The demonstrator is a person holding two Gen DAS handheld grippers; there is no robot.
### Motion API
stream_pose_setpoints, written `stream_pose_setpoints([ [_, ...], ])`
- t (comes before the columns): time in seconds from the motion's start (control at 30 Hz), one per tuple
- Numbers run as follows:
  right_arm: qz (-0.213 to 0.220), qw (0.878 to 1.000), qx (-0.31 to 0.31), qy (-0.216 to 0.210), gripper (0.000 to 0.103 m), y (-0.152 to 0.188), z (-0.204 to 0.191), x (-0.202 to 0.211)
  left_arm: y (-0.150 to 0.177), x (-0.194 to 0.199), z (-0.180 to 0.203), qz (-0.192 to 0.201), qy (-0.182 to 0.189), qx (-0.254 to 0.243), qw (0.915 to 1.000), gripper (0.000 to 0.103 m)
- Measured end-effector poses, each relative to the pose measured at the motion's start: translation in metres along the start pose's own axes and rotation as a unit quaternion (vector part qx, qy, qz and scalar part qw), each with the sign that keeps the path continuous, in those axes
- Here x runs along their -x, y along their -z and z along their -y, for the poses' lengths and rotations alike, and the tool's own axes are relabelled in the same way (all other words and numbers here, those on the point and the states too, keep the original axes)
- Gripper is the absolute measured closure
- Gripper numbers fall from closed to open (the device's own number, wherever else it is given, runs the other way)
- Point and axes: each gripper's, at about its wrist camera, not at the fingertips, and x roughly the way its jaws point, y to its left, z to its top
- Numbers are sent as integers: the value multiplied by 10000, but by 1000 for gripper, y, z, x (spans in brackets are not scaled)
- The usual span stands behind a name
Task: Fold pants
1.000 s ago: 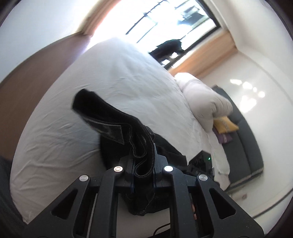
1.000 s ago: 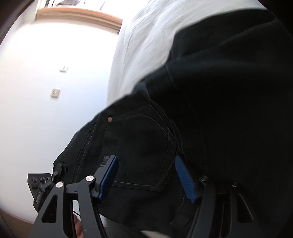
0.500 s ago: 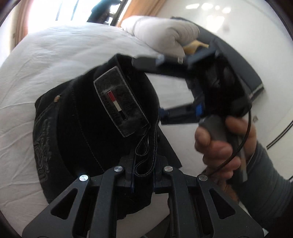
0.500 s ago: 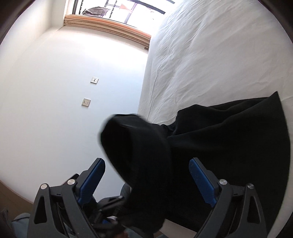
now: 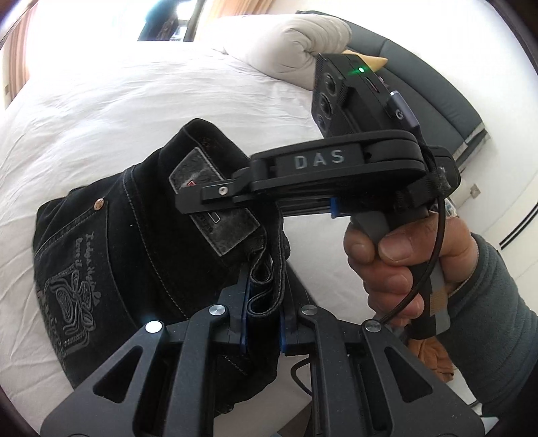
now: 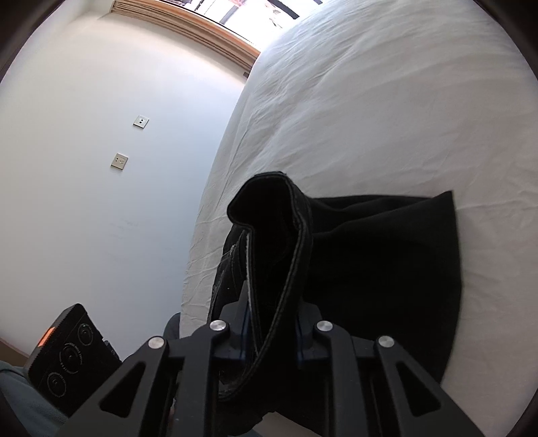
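The black jeans lie bunched at the near edge of the white bed, back pocket embroidery and grey brand patch showing. My left gripper is shut on the doubled waistband. My right gripper is shut on another stretch of the black waistband, which loops up in front of it; the rest of the jeans spreads on the bed behind. In the left wrist view the right gripper's body reaches in from the right, held by a hand.
A rolled white duvet lies at the far end of the bed. A dark sofa stands beyond it. A white wall with two sockets runs along the bed's left side. A window is at the back.
My right gripper went from open around the waistband to shut on it. My left gripper kept its hold, and the right gripper moved in closer across the left wrist view.
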Motion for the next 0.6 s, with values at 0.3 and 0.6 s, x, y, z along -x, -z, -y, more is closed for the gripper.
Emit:
stream_pose_setpoints([
  [0.3, 75, 9987, -383, 318, 83, 2, 47, 3, 20, -49, -1, -633, -133, -135, 9978, 91],
  [0.6, 480, 9927, -1001, 467, 38, 10, 77, 13, 37, 11, -30, -484, 520, 342, 9969, 38],
])
